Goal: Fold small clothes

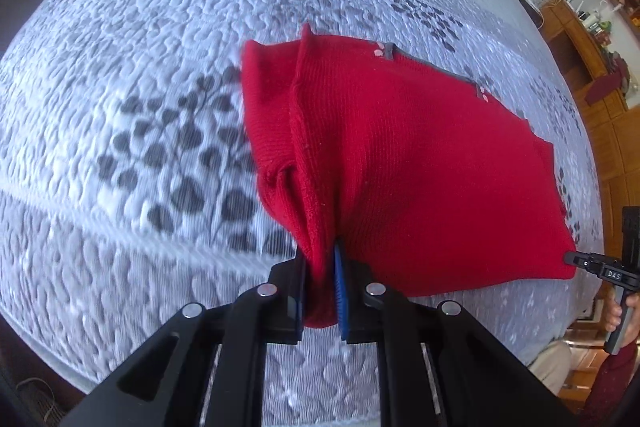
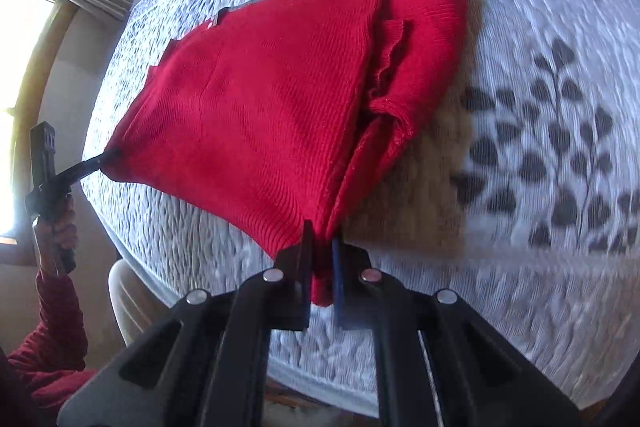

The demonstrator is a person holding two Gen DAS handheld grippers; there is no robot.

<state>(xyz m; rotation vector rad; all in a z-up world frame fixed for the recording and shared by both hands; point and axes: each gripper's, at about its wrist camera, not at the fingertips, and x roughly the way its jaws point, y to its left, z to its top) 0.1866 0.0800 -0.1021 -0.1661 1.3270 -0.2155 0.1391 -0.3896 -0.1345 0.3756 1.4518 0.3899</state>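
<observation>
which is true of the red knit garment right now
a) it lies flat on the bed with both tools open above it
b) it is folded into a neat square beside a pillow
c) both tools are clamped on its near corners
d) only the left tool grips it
c: the left tool and the right tool each pinch a bunched corner of the red knit garment, which stretches between them over the white quilted bedspread with grey leaf print.

Two black plastic grippers, left [image 1: 320, 291] and right [image 2: 322, 277], are fitted with round silver screws and blue pads [image 1: 340, 291]. "DAS" is printed on one. Dark red sleeves [image 2: 56, 327] are worn.
</observation>
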